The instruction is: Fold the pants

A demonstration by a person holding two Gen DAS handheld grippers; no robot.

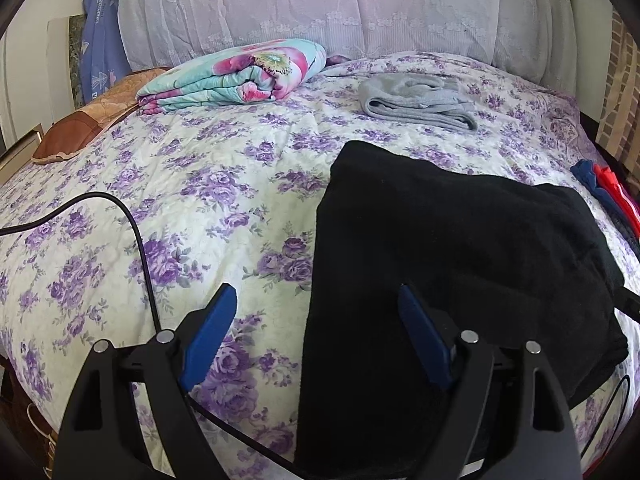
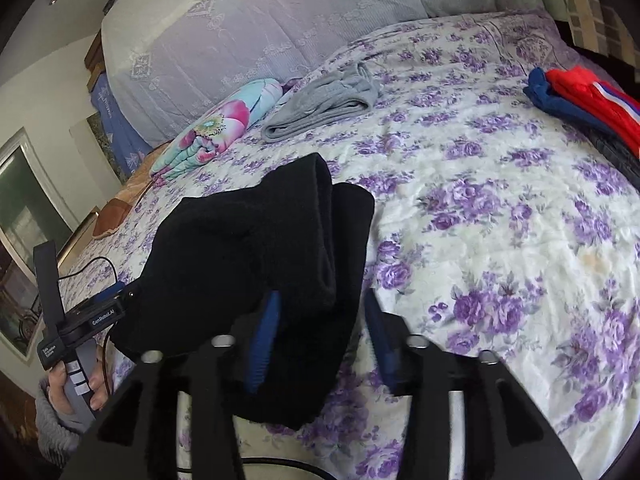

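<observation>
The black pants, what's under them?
Under the black pants lies the purple-flowered bedspread, showing all around them. Whatever sits directly beneath the cloth is covered, so I can't tell.

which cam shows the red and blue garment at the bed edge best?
Right wrist view. The folded red and blue garment with a white stripe lies in open sight on the purple floral quilt, and its layers are readable. The left wrist view catches only a sliver at the frame's right edge.
</observation>
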